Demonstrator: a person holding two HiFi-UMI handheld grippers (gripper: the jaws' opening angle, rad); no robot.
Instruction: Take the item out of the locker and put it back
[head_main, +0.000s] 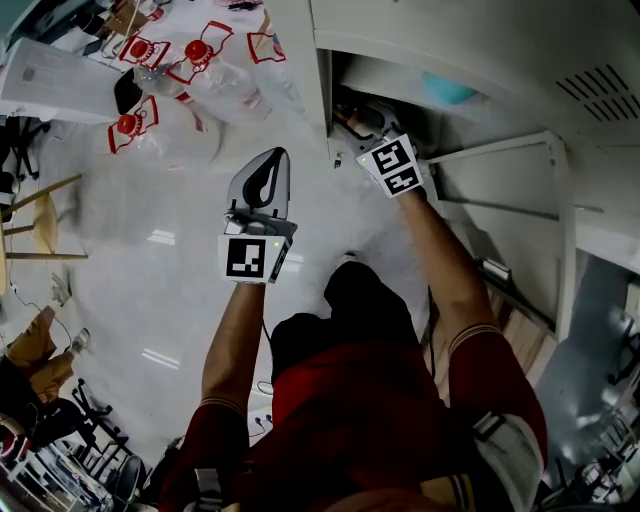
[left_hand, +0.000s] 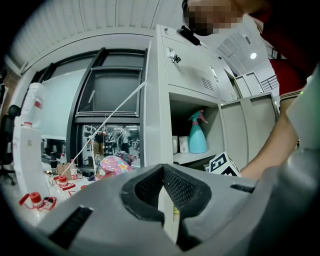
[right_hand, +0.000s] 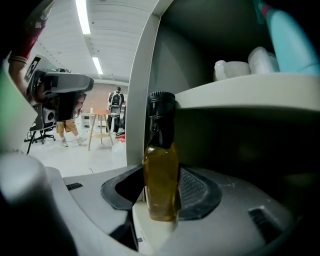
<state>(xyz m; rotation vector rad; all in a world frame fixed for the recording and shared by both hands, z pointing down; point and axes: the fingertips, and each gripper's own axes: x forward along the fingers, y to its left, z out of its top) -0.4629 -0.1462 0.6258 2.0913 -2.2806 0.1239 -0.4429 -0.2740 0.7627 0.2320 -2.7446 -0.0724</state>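
Note:
A small bottle of amber liquid with a black cap (right_hand: 160, 185) stands upright on the floor of the lower locker compartment (right_hand: 150, 220), under a shelf (right_hand: 250, 95). My right gripper (right_hand: 161, 171) reaches into that compartment. Its jaws flank the bottle closely; the right pad (right_hand: 192, 187) lies against the glass, while a thin dark gap shows at the left pad (right_hand: 131, 186). In the head view only its marker cube (head_main: 392, 165) shows at the locker mouth. My left gripper (left_hand: 161, 169) is shut and empty, held level outside the locker (left_hand: 157, 100); in the head view it (head_main: 274, 156) hangs over the floor.
On the shelf above stand a teal spray bottle (left_hand: 197, 134) and white containers (left_hand: 183, 144). The locker door (left_hand: 250, 125) hangs open to the right. Clear bottles with red labels (head_main: 140, 120) lie on the floor to the left. A wooden stool (right_hand: 100, 127) and a person (right_hand: 116, 107) are far off.

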